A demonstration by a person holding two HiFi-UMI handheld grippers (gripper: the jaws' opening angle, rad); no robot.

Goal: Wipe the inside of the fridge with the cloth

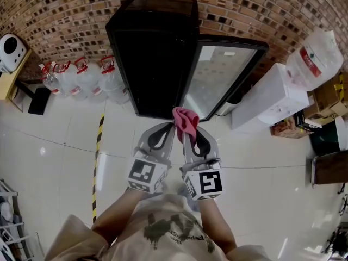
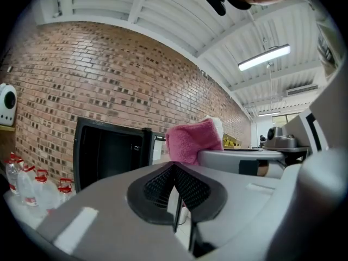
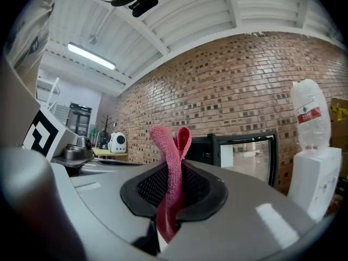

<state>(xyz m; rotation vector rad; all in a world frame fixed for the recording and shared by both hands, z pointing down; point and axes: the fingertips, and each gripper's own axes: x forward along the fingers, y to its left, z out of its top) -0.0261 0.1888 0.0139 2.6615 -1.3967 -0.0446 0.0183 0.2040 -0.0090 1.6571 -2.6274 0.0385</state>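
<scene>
The cloth (image 1: 186,119) is pink and is pinched in the right tool (image 1: 188,133), whose jaws are closed on it. In the right gripper view the cloth (image 3: 167,145) stands as a narrow folded strip. Its long axis runs up out of the right tool (image 3: 174,170) along the jaws, and its top is doubled over in a small loop. In the head view the bunched end juts past the tool's tips toward the fridge (image 1: 155,53), just short of the cabinet's lower front edge.

The left tool (image 1: 166,128) is held close beside the right one. In its own view the left tool (image 2: 175,173) has its dark ribbed pads drawn together with nothing between them, and the cloth (image 2: 191,140) shows beyond, to the right.

The fridge is black and stands against a brick wall (image 1: 261,10). Its glass door (image 1: 220,75) is swung open to the right and its interior is dark.

Little writing can be read. The big water bottle (image 1: 315,56) on the white dispenser (image 1: 269,97) carries a red label with pale characters, too small to make out. The person's shirt (image 1: 174,230) bears a dark print with a line of lettering that looks like Latin script but is not legible. Each tool's marker cube (image 1: 145,175) shows only black-and-white squares.

A row of clear bottles with red caps (image 1: 81,80) stands on the floor left of the fridge. A yellow-and-black striped tape (image 1: 98,156) runs along the pale tiles.
</scene>
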